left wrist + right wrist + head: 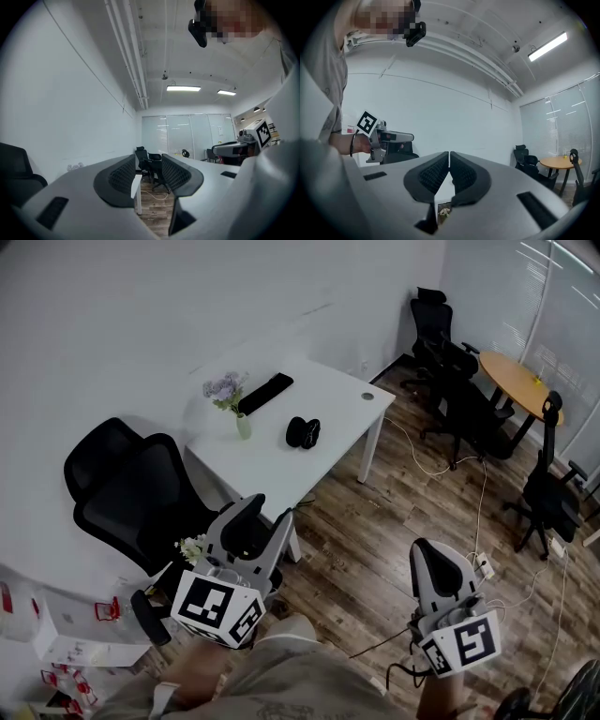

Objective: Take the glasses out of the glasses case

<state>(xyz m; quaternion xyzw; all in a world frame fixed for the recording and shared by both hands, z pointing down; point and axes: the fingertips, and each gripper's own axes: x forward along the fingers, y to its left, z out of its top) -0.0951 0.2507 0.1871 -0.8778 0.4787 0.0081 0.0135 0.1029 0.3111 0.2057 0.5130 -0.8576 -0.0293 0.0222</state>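
Note:
On the white table (328,404) lie a small rounded black case-like thing (303,432) and, further back, a long flat black thing (265,393); which of them is the glasses case I cannot tell. No glasses show in any view. My left gripper (264,514) hangs well short of the table's near edge with its jaws apart and nothing between them (146,176). My right gripper (429,554) is over the wooden floor to the right, jaws closed on nothing (449,163). Both point level toward the far side of the room.
A small vase of purple flowers (234,409) stands on the table's left part. Black office chairs (131,488) sit left of the table, with more (455,362) near a round wooden table (516,381). Cables (450,465) trail on the floor. White flowers (192,547) are beside my left gripper.

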